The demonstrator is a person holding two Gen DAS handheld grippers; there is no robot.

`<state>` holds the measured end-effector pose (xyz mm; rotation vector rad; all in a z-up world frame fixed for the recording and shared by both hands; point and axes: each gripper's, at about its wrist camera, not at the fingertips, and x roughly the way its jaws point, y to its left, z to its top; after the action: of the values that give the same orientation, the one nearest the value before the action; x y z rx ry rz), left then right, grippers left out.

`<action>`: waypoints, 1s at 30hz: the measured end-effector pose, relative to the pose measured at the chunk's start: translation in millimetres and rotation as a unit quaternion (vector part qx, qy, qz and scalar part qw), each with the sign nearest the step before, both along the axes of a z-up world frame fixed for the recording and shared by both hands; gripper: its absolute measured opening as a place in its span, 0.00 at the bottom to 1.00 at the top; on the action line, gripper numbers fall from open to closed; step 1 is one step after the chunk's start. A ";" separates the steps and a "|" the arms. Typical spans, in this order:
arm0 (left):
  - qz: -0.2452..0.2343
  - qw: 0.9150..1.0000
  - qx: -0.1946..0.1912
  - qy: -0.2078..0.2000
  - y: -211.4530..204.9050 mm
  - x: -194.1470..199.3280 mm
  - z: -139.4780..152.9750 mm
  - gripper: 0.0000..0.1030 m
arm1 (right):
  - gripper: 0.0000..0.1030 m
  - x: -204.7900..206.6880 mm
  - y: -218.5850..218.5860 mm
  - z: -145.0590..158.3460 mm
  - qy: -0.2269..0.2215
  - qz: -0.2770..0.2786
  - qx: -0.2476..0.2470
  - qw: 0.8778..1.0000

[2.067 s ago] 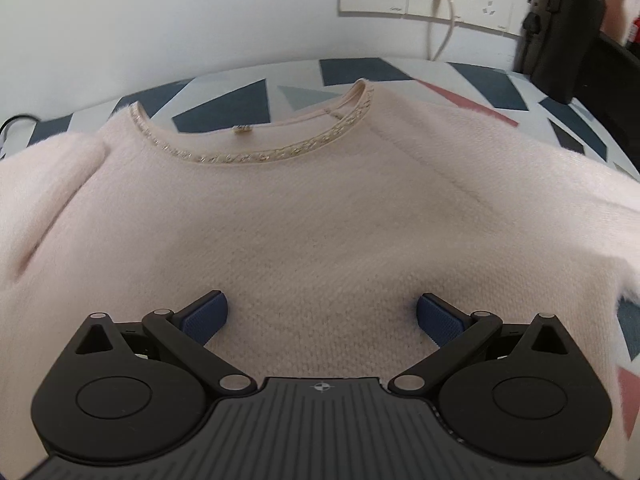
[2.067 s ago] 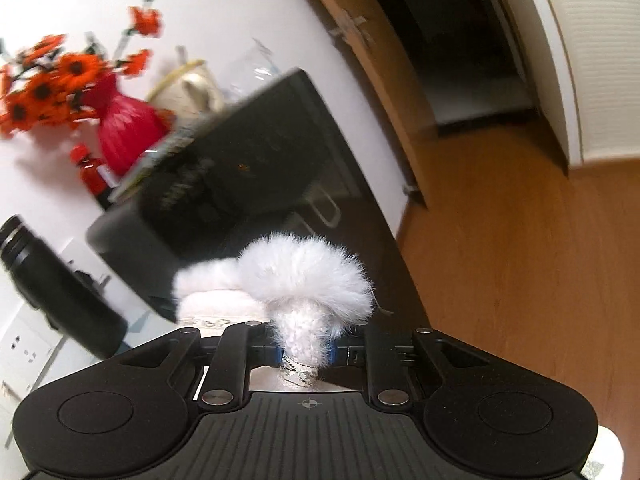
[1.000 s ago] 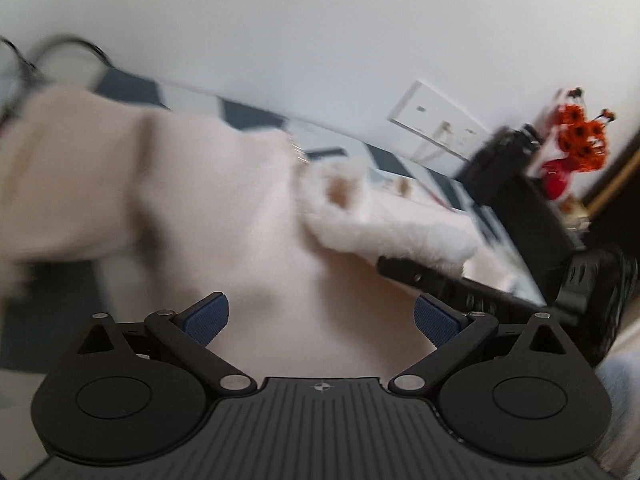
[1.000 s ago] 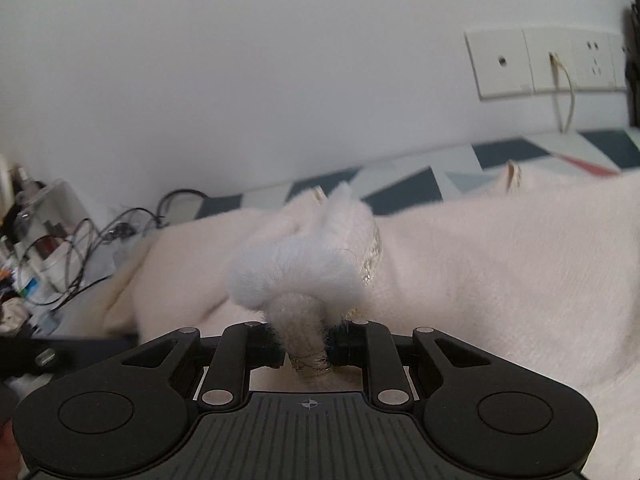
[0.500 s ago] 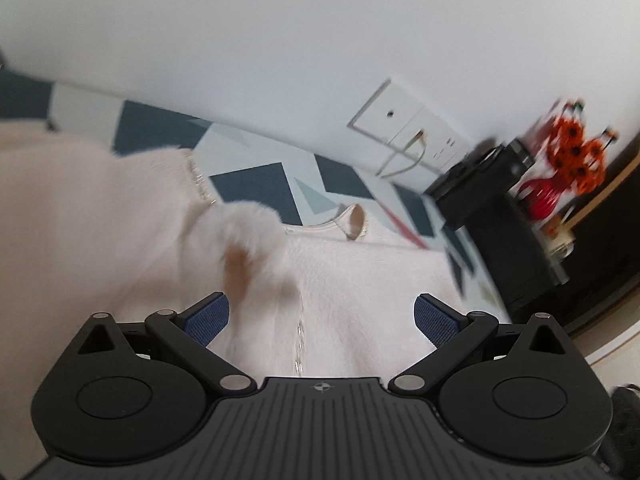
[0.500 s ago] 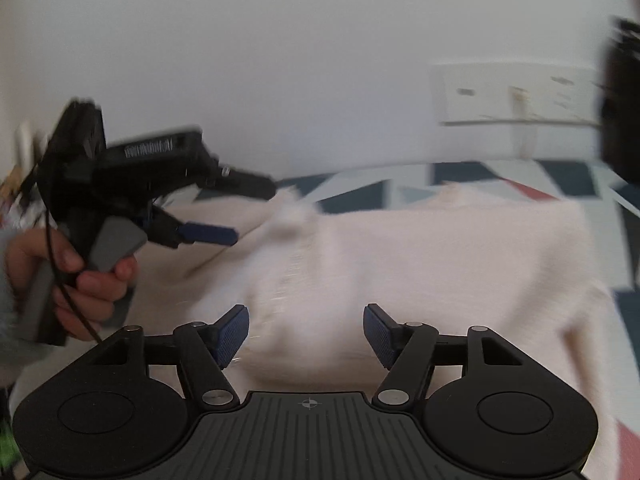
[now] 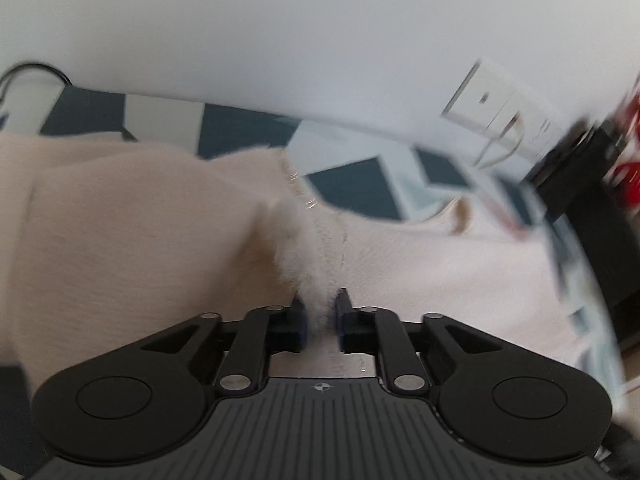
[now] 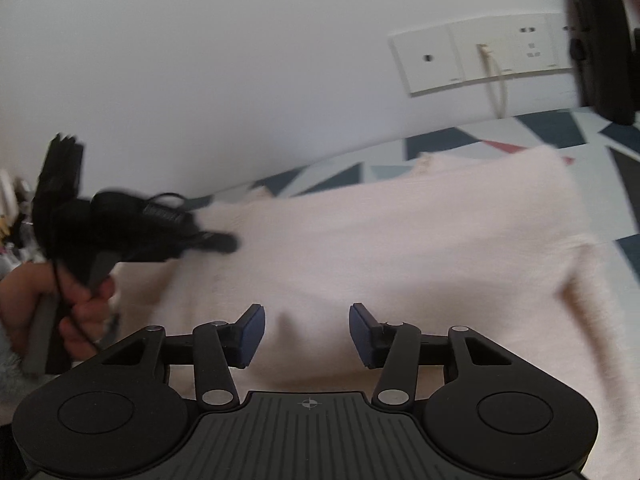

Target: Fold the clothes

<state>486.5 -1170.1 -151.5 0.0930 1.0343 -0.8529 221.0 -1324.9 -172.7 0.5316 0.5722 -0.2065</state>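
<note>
Two grippers work over one pale pink sweater (image 8: 400, 248) spread on a tabletop (image 8: 448, 140) patterned with dark blue, white and red triangles. Half a second ago the left gripper (image 7: 320, 312) stood wide apart above the fluffy white cuff (image 7: 308, 248); now its jaws are closing, drawn in on either side of that cuff, whose fur fills the narrow gap between them. The right gripper (image 8: 306, 330) held the same cuff a second ago and has let it go; its blue pads stand apart over plain knit, and its jaws are closing with only flat cloth lying below them.

Only the right wrist view shows the person's hand (image 8: 60, 304) wrapped round the left gripper's handle at the sweater's left side, along with a black flask (image 8: 604, 44) by the wall sockets (image 8: 480, 54). Only the left wrist view shows the cuff up close, the beaded neckline (image 7: 296, 178) beside it, and a blurred red object (image 7: 628, 184) at the far right edge.
</note>
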 end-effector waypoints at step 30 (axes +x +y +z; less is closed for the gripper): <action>0.179 0.952 -0.125 0.213 65.8 -41.6 -21.8 0.11 | 0.55 -97.1 -144.0 -86.2 -0.126 -0.291 0.454 0.832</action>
<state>445.0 -1104.4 -173.3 -0.5012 1.2848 -0.6749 124.0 -1469.0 -258.9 1.6485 0.1951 -0.4369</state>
